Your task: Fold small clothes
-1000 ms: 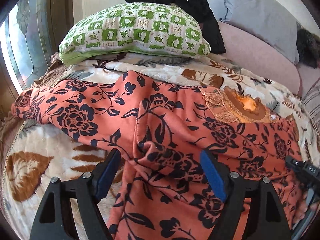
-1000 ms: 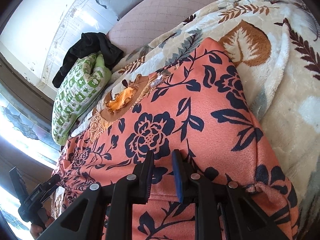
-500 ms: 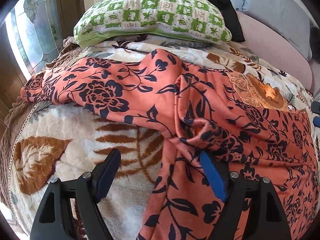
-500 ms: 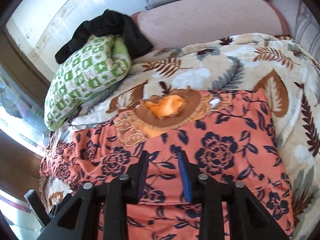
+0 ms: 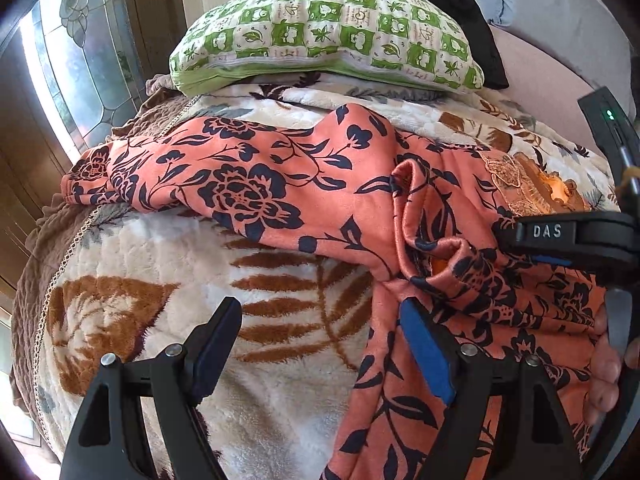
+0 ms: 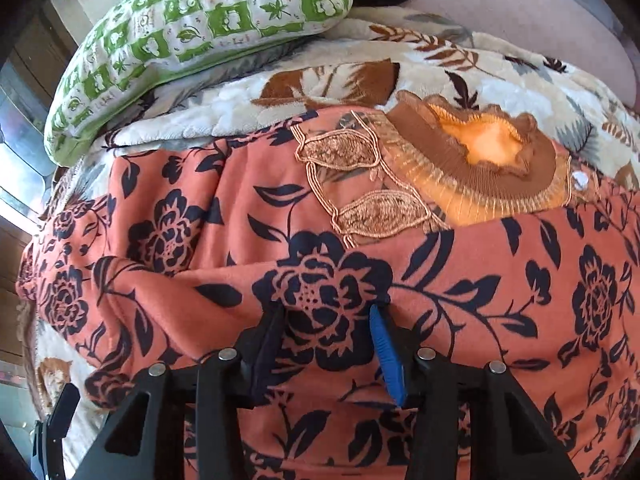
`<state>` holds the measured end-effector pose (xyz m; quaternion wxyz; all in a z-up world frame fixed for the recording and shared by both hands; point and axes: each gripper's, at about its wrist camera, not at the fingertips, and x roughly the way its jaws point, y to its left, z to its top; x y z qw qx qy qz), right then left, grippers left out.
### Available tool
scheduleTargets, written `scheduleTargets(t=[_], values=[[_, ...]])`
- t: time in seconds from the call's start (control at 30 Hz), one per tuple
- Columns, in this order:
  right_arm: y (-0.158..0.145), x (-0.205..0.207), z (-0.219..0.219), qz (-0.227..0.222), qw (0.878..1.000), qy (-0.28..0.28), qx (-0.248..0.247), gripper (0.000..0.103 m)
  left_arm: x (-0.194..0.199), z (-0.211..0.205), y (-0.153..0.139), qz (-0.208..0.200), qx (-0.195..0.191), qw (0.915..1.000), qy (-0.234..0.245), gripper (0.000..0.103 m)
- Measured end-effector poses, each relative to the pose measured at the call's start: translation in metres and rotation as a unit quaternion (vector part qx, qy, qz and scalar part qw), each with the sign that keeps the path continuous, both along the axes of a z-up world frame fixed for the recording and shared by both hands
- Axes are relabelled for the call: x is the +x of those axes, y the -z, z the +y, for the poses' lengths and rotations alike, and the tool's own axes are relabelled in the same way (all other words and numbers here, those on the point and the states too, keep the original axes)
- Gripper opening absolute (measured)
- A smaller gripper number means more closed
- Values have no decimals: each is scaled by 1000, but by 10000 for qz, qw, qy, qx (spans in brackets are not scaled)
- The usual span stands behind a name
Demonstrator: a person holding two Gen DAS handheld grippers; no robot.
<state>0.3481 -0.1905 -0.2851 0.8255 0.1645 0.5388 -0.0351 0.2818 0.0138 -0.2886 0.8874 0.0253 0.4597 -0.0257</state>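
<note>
An orange top with dark blue flowers (image 5: 280, 200) lies spread on a leaf-patterned blanket (image 5: 160, 280), one sleeve (image 5: 160, 168) stretched left. Its brown frilled collar (image 6: 472, 168) faces the far side. My left gripper (image 5: 316, 312) is open wide above the blanket, its blue-padded finger (image 5: 424, 352) at the top's bunched edge, nothing between the jaws. My right gripper (image 6: 326, 314) hovers over the top's (image 6: 480, 280) middle. Its jaws are half apart and closing, with a printed flower between them and no cloth pinched. It also shows in the left wrist view as the right gripper (image 5: 560, 240).
A green-and-white checked pillow (image 5: 328, 32) lies at the far side with a black garment (image 5: 460, 0) behind it. A leaded window (image 5: 60, 80) is at the left. A pink cushion (image 6: 520, 12) is at the far right. A hand (image 5: 604, 380) holds the right gripper.
My right gripper let go of the top, its jaws spread, and it swung left over the top's middle. My left gripper slid left, from over the cloth to over the blanket.
</note>
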Motion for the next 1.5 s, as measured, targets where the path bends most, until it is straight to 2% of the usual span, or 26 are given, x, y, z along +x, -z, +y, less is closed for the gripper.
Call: scheduleTargets(t=[0.17, 0.33, 0.47, 0.6, 0.67, 0.77, 0.83, 0.9, 1.0, 1.13, 1.27, 1.4, 1.5], values=[[-8, 14, 0, 159, 9997, 116, -112, 49, -1, -5, 11, 219, 236, 9994, 144, 82], [-39, -4, -11, -367, 9988, 99, 306, 49, -2, -2, 15, 293, 222, 9991, 217, 82], [-55, -27, -13, -462, 9981, -118, 388, 49, -2, 5, 12, 379, 24, 9992, 127, 82], [-45, -32, -11, -319, 9976, -218, 582, 49, 0, 9, 9, 319, -69, 9995, -50, 82], [-29, -26, -10, -176, 9976, -196, 638, 49, 1, 10, 10, 344, -114, 9993, -90, 82], [4, -11, -6, 223, 9969, -155, 739, 49, 3, 6, 16, 404, 39, 9992, -19, 82], [2, -6, -4, -55, 9978, -95, 647, 52, 5, 5, 17, 378, 63, 9993, 13, 82], [-1, -1, -2, -83, 9981, -173, 582, 52, 7, 7, 15, 370, -53, 9993, -15, 82], [-10, -4, -11, -370, 9951, -283, 878, 52, 14, 18, 8, 286, -276, 9990, -187, 82], [-27, -34, -39, -917, 9895, -210, 1093, 52, 21, 43, -5, 19, -595, 9960, -664, 82], [-33, -74, -71, -1363, 9865, -319, 848, 52, 28, 72, -10, -99, -768, 9904, -1142, 82], [-21, -115, -111, -1743, 9793, -343, 974, 52, 37, 106, -10, -112, -814, 9833, -1624, 82], [4, -132, -131, -1747, 9750, -303, 1342, 52, 41, 136, -13, -159, -1141, 9736, -1969, 82]])
